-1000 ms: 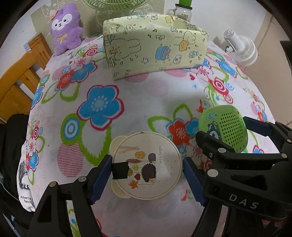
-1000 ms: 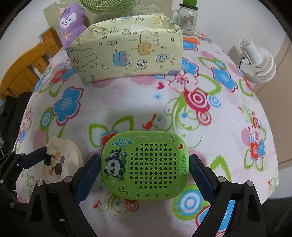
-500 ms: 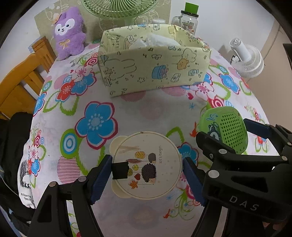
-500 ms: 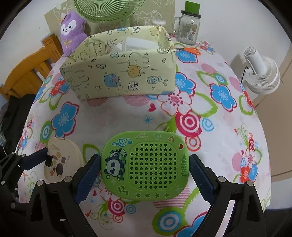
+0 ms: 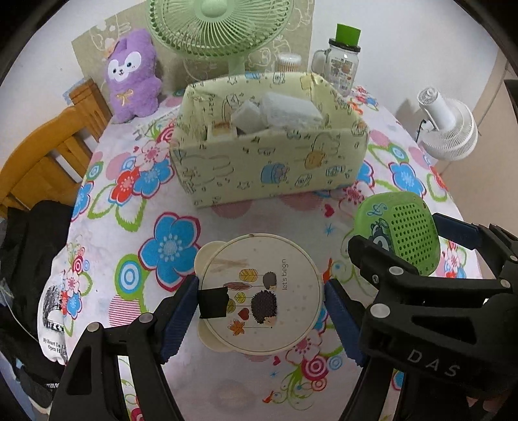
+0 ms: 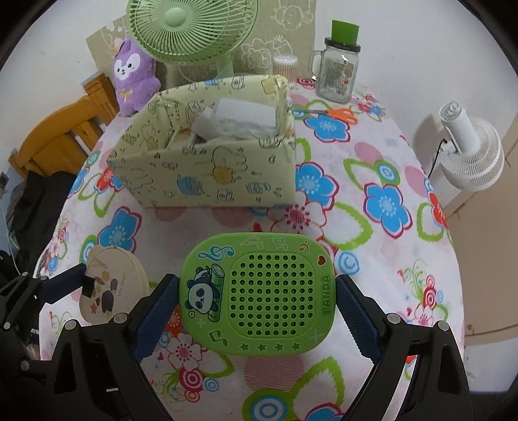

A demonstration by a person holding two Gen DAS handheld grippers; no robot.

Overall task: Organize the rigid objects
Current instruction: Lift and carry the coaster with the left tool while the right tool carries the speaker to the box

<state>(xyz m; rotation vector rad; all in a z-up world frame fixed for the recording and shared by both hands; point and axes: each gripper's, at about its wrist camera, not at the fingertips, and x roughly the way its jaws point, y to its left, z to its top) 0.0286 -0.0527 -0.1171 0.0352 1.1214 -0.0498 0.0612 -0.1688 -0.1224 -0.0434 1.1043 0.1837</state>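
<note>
Floral table (image 5: pixel 226 223) w/ fabric bin (image 5: pixel 268 171), jar (image 5: pixel 343 64).

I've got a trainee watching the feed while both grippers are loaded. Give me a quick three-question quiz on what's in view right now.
1. True or false: the left gripper holds the green panda case.
2. Which stands nearest the purple plush toy? A) green desk fan B) white fan C) orange-handled scissors
3. Fill in: the fabric storage box on the floral tablecloth already holds ____.

Key: 1. False; the right gripper grips it, and the left grips the round hedgehog tin. 2. A. 3. Several whitish items.
</note>
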